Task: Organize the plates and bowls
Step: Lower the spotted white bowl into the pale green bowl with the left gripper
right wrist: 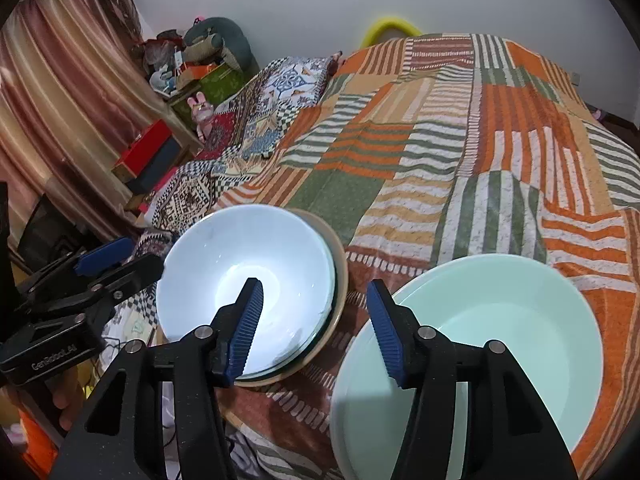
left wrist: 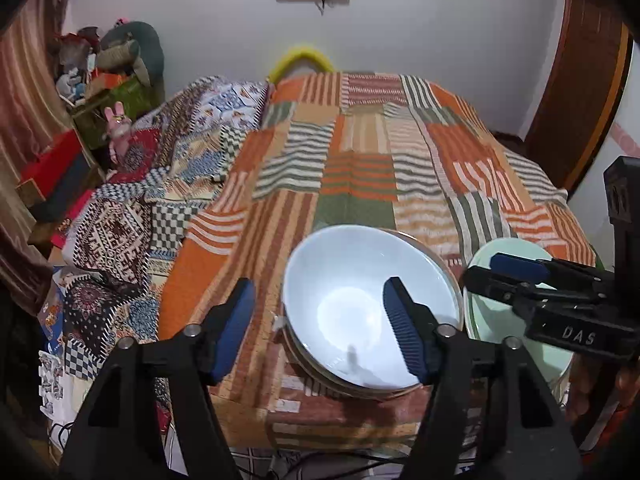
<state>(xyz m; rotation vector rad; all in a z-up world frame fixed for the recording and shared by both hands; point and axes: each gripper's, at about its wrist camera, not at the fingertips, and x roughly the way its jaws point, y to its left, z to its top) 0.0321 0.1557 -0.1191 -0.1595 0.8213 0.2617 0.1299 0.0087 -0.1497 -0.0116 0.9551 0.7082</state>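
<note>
Left wrist view: the left gripper hangs with jaws spread, empty, over a glossy white round bowl stacked on tan-rimmed plates near the striped patchwork bedspread edge.

Right wrist view: the right gripper, jaws spread, empty; two pale mint-green bowls nest at the right.

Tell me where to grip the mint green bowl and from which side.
Grip the mint green bowl by its thin near rim, probably with the right gripper, coming down from the bed's front edge, one finger inside the wall and one outside. The wide, smooth body gives the jaws nothing else to span; the near rim is unobstructed.
</note>
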